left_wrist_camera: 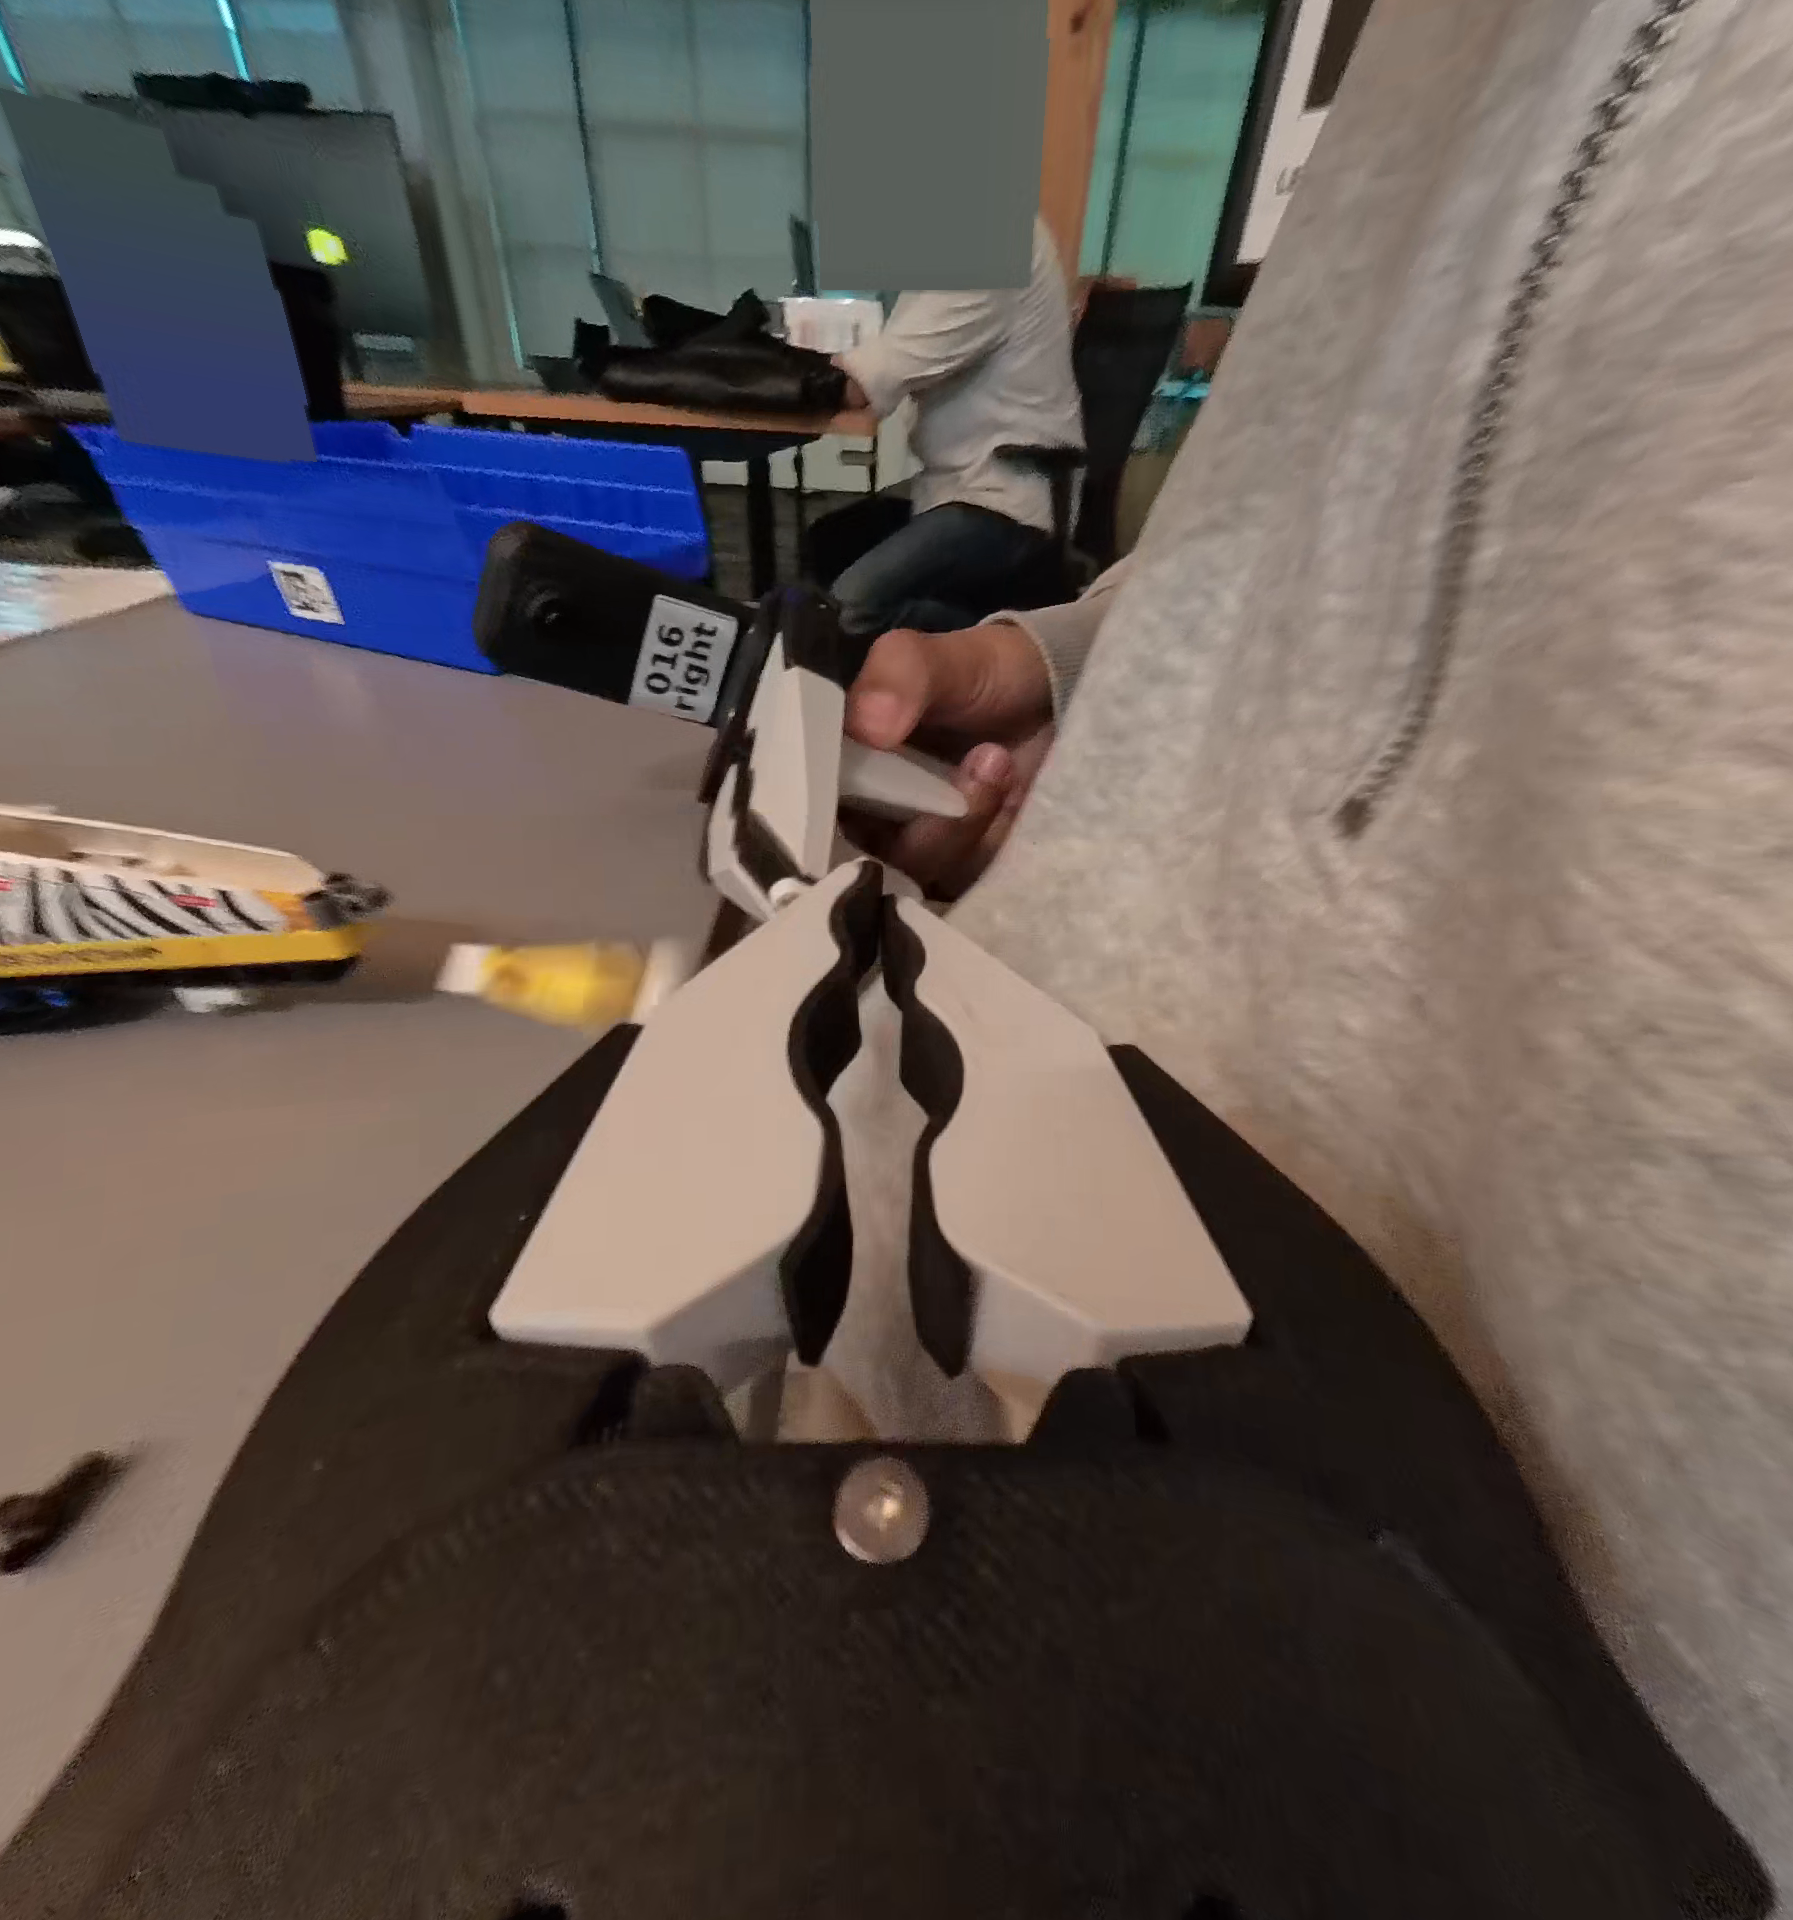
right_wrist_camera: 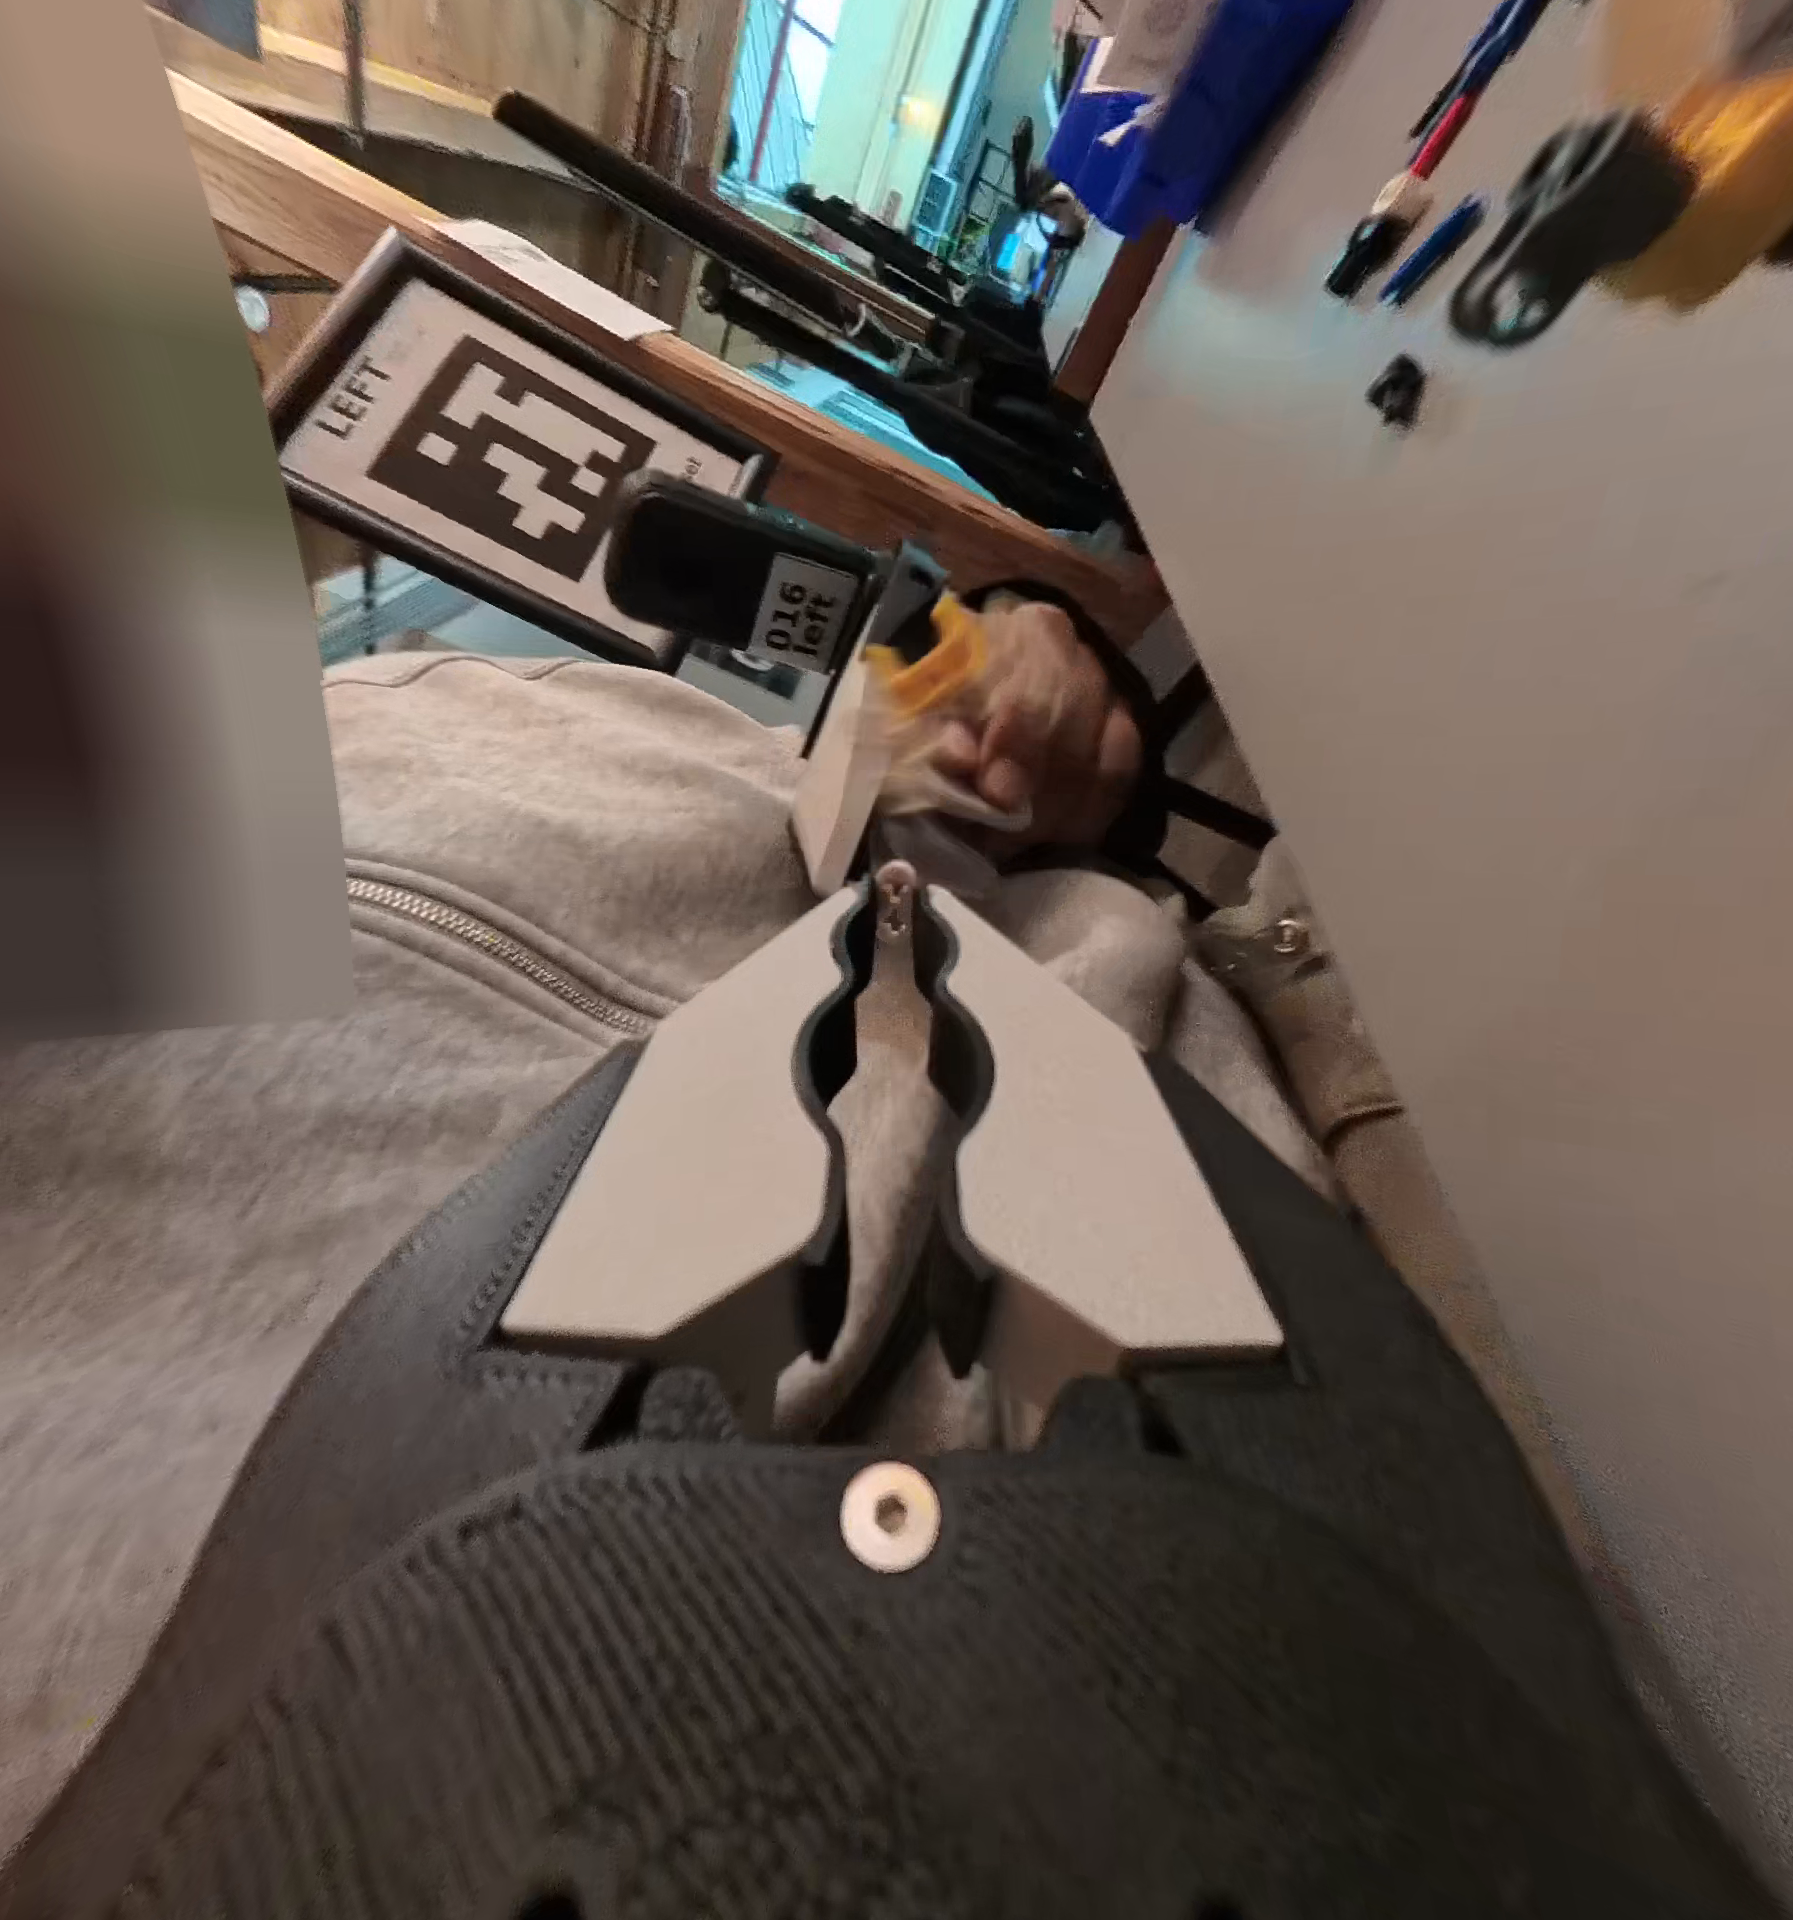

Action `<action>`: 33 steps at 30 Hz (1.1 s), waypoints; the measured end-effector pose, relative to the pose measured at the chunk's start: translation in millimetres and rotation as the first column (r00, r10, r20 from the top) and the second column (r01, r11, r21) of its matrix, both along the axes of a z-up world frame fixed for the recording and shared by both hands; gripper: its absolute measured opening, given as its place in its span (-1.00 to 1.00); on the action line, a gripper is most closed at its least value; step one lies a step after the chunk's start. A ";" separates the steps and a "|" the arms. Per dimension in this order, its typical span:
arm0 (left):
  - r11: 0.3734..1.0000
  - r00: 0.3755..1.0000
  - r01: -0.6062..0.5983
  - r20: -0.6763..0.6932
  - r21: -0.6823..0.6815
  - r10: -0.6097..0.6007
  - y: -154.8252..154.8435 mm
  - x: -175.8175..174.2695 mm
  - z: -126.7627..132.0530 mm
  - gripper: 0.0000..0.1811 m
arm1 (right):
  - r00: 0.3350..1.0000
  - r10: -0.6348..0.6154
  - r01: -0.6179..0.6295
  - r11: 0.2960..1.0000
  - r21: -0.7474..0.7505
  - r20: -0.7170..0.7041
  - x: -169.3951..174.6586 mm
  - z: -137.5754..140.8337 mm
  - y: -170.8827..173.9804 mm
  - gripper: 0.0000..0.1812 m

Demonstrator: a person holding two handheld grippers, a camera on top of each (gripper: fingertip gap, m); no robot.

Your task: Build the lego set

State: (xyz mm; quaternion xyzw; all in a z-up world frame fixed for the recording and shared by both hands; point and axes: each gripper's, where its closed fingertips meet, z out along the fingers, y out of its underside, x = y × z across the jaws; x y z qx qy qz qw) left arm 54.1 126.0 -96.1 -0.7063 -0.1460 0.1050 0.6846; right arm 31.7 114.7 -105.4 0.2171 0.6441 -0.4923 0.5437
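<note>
My left gripper [left_wrist_camera: 876,883] has its jaws nearly together, and I see nothing between them. It is held in the air close to a person's grey hoodie [left_wrist_camera: 1443,935]. My right gripper [right_wrist_camera: 897,914] is shut on a small light-grey piece [right_wrist_camera: 897,902] at its tips. In the left wrist view the right gripper [left_wrist_camera: 762,883] points down, tip to tip with my left one, and the small pale piece [left_wrist_camera: 788,891] shows at its end. The left gripper [right_wrist_camera: 835,790] also shows in the right wrist view, held by a hand. A blurred yellow and white lego part [left_wrist_camera: 559,977] lies on the grey table [left_wrist_camera: 352,1195].
The lego box [left_wrist_camera: 92,914] with a yellow edge lies at the left, with a small black part [left_wrist_camera: 40,1507] nearer. A blue bin [left_wrist_camera: 404,540] stands at the back. The right wrist view shows a black wheel part [right_wrist_camera: 1557,239], a yellow part [right_wrist_camera: 1754,135] and blue sticks [right_wrist_camera: 1432,239]. A seated person [left_wrist_camera: 975,416] is behind. Both grippers' tips are close together, under 4 cm apart.
</note>
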 end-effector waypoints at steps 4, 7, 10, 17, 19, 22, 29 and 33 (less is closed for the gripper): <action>0.991 0.992 -0.115 0.049 -0.067 0.118 -3.1 -7.2 -13.8 -1.00 | 0.995 -0.037 0.042 0.997 0.067 -0.088 10.8 -18.4 -2.9 -0.96; 0.948 0.947 -0.299 0.084 -0.112 0.309 -28.5 -34.8 -15.6 -1.00 | 0.981 -0.128 0.136 0.989 0.049 -0.145 0.7 -15.6 -6.1 -0.95; 0.916 0.911 -0.384 0.113 -0.117 0.396 -53.5 -42.8 -12.9 -1.00 | 0.962 -0.170 0.179 0.984 0.023 -0.215 -2.5 -7.7 -6.5 -0.95; 0.855 0.851 -0.488 0.120 -0.174 0.511 -128.3 -32.5 -8.5 -1.00 | 0.952 -0.200 0.206 0.979 0.002 -0.232 -4.2 -2.8 -0.6 -0.95; 0.856 0.840 -0.467 0.191 -0.220 0.508 -132.4 -21.2 -22.0 -1.00 | 0.956 -0.213 0.214 0.977 -0.013 -0.201 -6.5 -1.9 0.8 -0.95; 0.875 0.811 -0.367 0.353 -0.315 0.467 -119.3 1.7 -56.9 -1.00 | 0.957 -0.226 0.224 0.974 -0.034 -0.180 -7.9 1.1 0.4 -0.95; 0.817 0.781 -0.121 0.454 -0.564 0.429 -94.1 31.0 -114.7 -0.65 | 0.954 -0.178 0.176 0.984 -0.030 -0.243 4.8 1.6 -4.6 -0.95; 0.792 0.699 -0.004 0.564 -0.611 0.439 -92.7 34.4 -137.4 -0.57 | 0.951 -0.182 0.172 0.983 -0.059 -0.252 7.9 7.3 -3.0 -0.95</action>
